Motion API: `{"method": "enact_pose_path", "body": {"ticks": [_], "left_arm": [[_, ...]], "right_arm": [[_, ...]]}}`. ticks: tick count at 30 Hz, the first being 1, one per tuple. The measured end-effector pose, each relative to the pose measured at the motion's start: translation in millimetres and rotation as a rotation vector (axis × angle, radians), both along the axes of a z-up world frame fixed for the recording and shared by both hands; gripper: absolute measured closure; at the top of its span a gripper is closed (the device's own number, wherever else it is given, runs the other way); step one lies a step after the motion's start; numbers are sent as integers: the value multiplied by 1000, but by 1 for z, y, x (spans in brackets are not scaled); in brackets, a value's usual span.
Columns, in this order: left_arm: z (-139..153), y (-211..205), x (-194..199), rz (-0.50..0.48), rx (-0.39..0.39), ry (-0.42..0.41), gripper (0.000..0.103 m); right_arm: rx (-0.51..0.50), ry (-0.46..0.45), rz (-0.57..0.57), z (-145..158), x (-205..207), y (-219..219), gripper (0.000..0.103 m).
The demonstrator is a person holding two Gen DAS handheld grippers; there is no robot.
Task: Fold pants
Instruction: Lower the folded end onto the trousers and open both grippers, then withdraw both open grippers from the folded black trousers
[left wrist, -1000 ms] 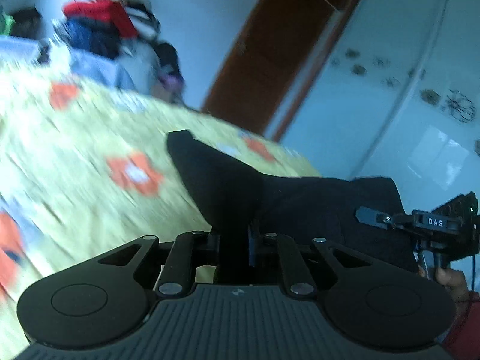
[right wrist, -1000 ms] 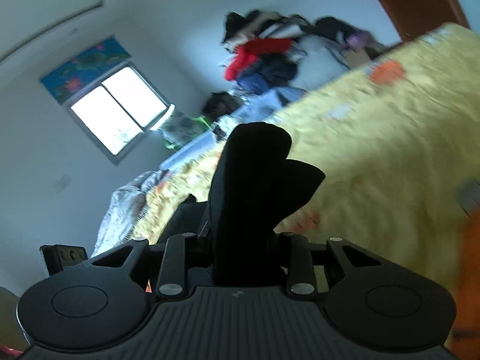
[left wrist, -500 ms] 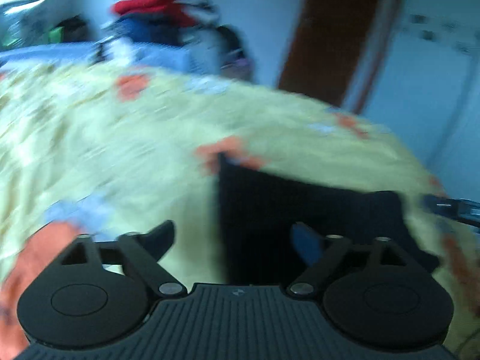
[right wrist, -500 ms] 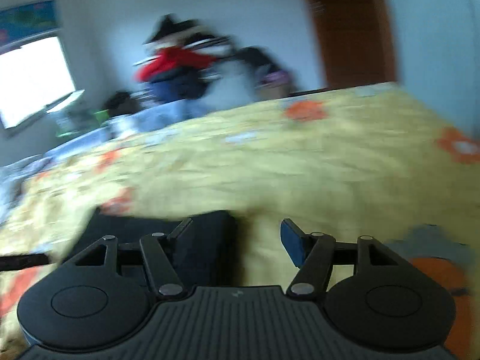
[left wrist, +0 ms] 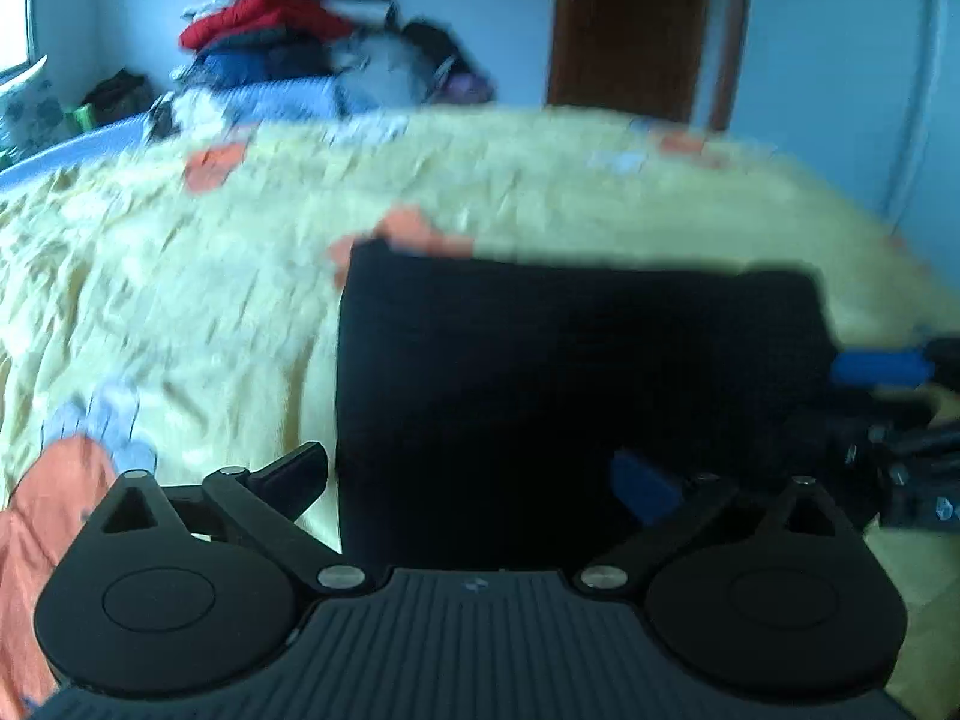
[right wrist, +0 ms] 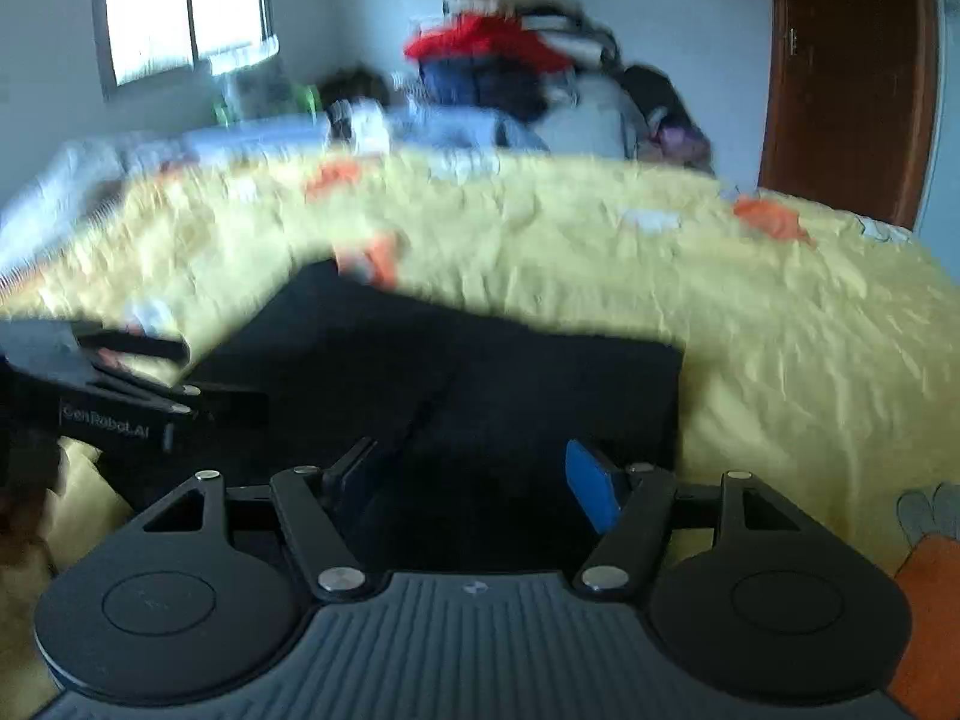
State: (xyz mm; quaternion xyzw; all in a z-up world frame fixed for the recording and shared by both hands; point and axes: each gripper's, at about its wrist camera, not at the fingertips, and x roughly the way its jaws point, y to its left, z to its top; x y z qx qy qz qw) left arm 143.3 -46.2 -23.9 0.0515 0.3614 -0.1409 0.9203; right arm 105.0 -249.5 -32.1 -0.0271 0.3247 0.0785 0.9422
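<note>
the left claw [left wrist: 465, 474] stands wide open, with its two fingers far from each other; the black pants [left wrist: 570, 384] lie under and in front of it, and nothing is pressed between the pads. the jaws of this claw have just been opening, and the cloth is free of them now. the right claw [right wrist: 474, 474] is open too, not so wide, and its jaws have also just been opening; its blue pad [right wrist: 591, 495] hangs over the near part of the pants and does not pinch them, as far as the blurred view shows

the pants rest flat on the yellow bed cover [left wrist: 180, 300], as a dark, nearly square packet with straight edges. in the right wrist view a line [right wrist: 432, 402] runs over the top of the packet, and i think it is the edge of a layer laid over another. the left claw is at the left side of the pants and the right claw at their right side, each one seen at the border of the other view

my judgement: one fold is laid down and let go, so the task is well advanced. if the packet is small enough, only smoothing is left; if not, one more fold across the pants is needed. beyond the pants, behind the bed, there is a pile of clothes [right wrist: 498, 60] and a brown door [left wrist: 630, 24]
</note>
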Motion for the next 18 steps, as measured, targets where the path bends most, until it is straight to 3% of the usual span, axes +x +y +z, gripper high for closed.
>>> {"method": "enact_pose_path", "body": {"ticks": [3,4,5,7,10,13,15,18], "left_arm": [[9,13,-18,28,-61,-33,1],[12,15,-27,43,-53,-55,0],[12,16,-32,56,-45,-68,0],[5,11,-32,61,-16,-55,0],[0,7,-28,70,10,-24,0],[10,13,-45,89,22,-72,0],[12,14,-55,120,58,-84,0],[9,16,-66,146,47,-69,0]], "right_arm": [[32,-22,-133,16,-16,-4,34],[81,-46,-134,22,-26,-6,30],[127,-62,-115,25,-34,-5,18],[134,-50,-69,20,-34,4,9],[55,36,-158,-2,-15,9,8],[155,-11,-233,15,-41,0,7],[203,-49,-252,24,-64,-1,0],[188,-15,-241,24,-72,10,0]]}}
